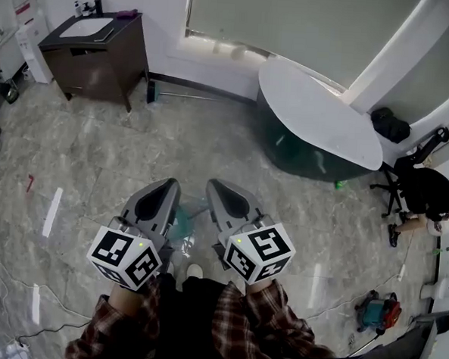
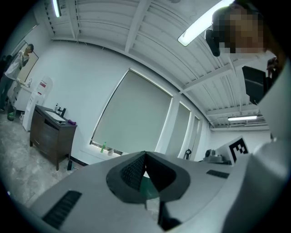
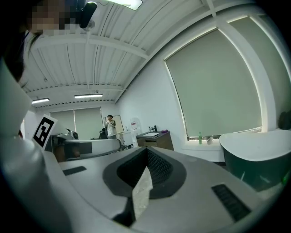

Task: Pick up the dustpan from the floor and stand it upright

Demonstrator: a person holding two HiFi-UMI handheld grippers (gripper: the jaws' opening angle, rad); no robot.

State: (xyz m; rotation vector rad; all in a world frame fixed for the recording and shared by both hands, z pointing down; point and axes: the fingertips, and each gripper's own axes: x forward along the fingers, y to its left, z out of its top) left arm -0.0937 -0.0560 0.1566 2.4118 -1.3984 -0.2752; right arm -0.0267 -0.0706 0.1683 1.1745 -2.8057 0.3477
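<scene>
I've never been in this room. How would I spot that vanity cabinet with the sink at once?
Find the big blinded window on the far wall, then follow that wall left. The cabinet stands on legs beside a tall white unit. It is the only dark brown piece there, with a white basin set in its top.

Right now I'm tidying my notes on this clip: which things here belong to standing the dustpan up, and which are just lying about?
Job in hand: teal dustpan, partly hidden between the grippers; left gripper, shut; right gripper, shut.

Lying about: dark cabinet; white table; black office chair; red machine on the floor.
</scene>
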